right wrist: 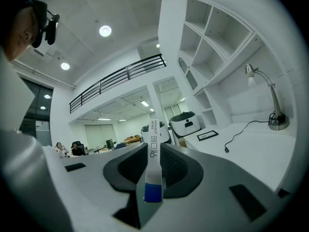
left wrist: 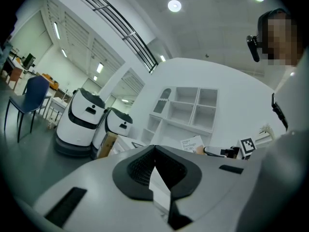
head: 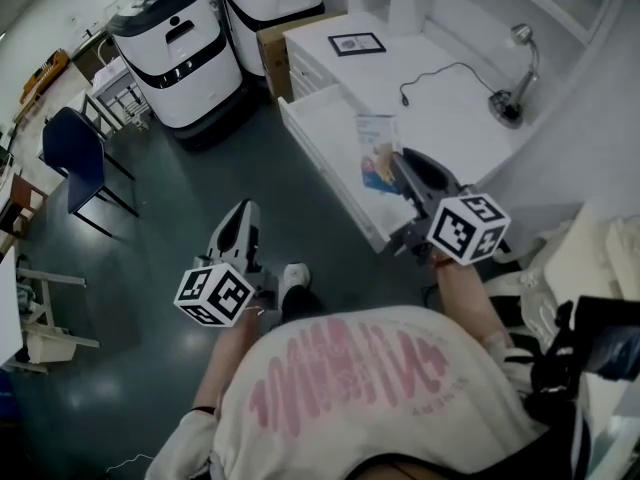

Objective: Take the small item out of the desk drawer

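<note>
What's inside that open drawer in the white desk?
Where it shows, the drawer has only a bare white bottom. The flat box clamped in the right gripper covers part of its near end, so anything there can't be seen.
</note>
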Tool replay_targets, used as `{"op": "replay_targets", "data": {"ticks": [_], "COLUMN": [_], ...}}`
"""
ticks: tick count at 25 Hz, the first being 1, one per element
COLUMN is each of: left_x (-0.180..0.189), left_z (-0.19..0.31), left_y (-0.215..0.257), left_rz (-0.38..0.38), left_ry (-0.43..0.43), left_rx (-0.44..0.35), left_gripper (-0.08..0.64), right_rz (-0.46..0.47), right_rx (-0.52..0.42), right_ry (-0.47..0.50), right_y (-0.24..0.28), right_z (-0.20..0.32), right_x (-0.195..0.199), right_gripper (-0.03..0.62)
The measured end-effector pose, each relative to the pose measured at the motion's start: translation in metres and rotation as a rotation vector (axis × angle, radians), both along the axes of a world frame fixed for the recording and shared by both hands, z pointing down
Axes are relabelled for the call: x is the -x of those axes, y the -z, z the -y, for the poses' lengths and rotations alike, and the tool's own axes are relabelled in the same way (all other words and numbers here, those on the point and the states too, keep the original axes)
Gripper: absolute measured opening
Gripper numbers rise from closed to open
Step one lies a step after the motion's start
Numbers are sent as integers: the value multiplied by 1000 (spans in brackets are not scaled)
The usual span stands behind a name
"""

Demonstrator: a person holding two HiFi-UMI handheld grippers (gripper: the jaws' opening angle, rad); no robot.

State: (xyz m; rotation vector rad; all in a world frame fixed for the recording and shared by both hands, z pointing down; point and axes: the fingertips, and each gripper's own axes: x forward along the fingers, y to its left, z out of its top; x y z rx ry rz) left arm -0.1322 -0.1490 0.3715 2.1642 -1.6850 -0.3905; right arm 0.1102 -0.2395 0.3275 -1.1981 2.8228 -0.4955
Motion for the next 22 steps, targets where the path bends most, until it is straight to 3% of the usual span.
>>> {"op": "replay_targets", "data": {"ticks": [9, 22], "left_x": [-19, -23], "left_z": [-34, -37], "left_y": [-9, -17], "left_rz": [7, 8], "left_ry": [21, 25], "left_rx": [15, 37], "left_gripper": [29, 29], "right_rz": [-9, -28], "right_rx": [8, 30], "right_ry": [17, 17], "right_y": [-14, -29], "right_z": [-27, -25], "right_x": [-19, -25], "right_gripper": [94, 94]}}
